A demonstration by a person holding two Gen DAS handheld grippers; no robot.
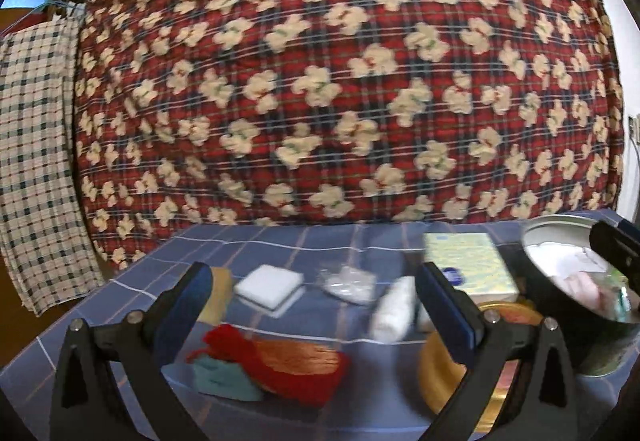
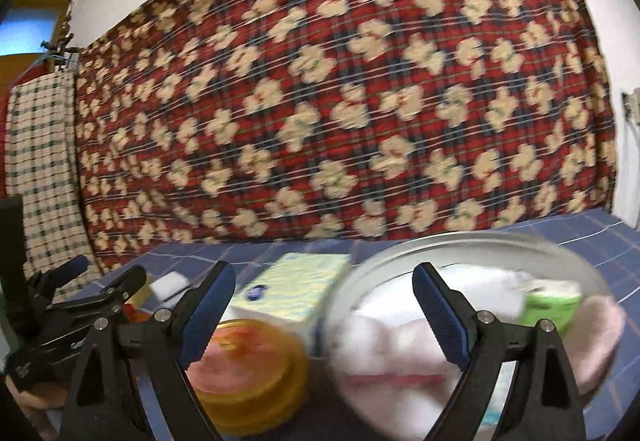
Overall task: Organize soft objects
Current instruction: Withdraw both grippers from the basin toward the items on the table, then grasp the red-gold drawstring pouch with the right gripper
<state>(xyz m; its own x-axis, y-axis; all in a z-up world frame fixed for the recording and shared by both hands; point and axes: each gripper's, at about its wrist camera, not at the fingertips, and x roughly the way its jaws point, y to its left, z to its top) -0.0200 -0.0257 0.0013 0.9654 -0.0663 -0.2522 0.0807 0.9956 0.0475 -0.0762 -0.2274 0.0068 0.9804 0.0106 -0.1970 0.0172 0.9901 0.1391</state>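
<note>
Several soft items lie on the blue checked tablecloth [image 1: 132, 281]: a white folded pad [image 1: 270, 287], a clear plastic bag [image 1: 348, 281], a white rolled cloth [image 1: 394, 309], a red and orange pouch [image 1: 280, 365] and a teal cloth [image 1: 224, 377]. My left gripper [image 1: 316, 281] hovers open over them, holding nothing. A round metal tin [image 2: 460, 237] holds white cloths, a green packet [image 2: 552, 301] and a pink cloth [image 2: 600, 333]. My right gripper [image 2: 326, 293] stands open just before the tin, empty. In the left wrist view the tin [image 1: 560, 219] is at the far right.
A yellow-green tissue box [image 2: 296, 289] and a round yellow lid [image 2: 248, 369] sit left of the tin. A red plaid quilt with cream flowers [image 1: 320, 81] hangs behind the table, and a checked cloth [image 1: 36, 141] hangs at its left. The left gripper [image 2: 80, 305] shows at the right wrist view's left edge.
</note>
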